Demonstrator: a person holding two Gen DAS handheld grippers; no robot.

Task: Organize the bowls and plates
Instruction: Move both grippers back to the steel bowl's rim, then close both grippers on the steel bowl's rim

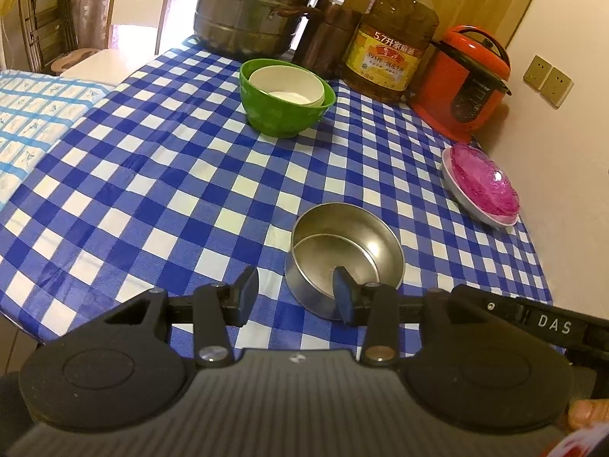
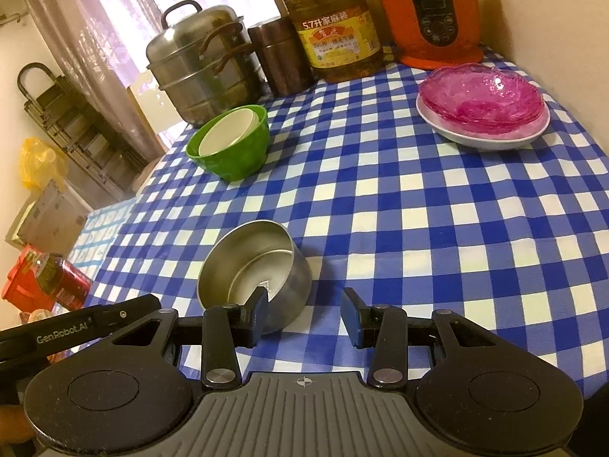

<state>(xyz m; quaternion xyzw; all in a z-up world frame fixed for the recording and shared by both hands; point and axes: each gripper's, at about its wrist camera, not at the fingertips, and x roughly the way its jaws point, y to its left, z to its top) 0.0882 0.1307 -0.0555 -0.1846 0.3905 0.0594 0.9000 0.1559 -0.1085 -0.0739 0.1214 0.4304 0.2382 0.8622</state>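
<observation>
A steel bowl (image 1: 344,255) (image 2: 255,266) stands on the blue checked tablecloth near the front edge. My left gripper (image 1: 295,295) is open; its right finger reaches over the bowl's near rim, its left finger is outside. My right gripper (image 2: 304,310) is open; its left finger is over the bowl's near rim, its right finger outside. A green bowl (image 1: 285,106) (image 2: 232,148) holds a white bowl (image 1: 289,85) (image 2: 228,133) further back. Pink glass dishes (image 1: 483,179) (image 2: 479,95) lie stacked on a white plate (image 1: 468,198) (image 2: 483,137) at the right.
At the back stand a steel steamer pot (image 1: 251,11) (image 2: 201,76), a brown canister (image 2: 279,59), an oil bottle (image 1: 392,42) (image 2: 331,23) and an orange rice cooker (image 1: 462,83) (image 2: 434,15). A wall (image 1: 563,152) bounds the table's right side.
</observation>
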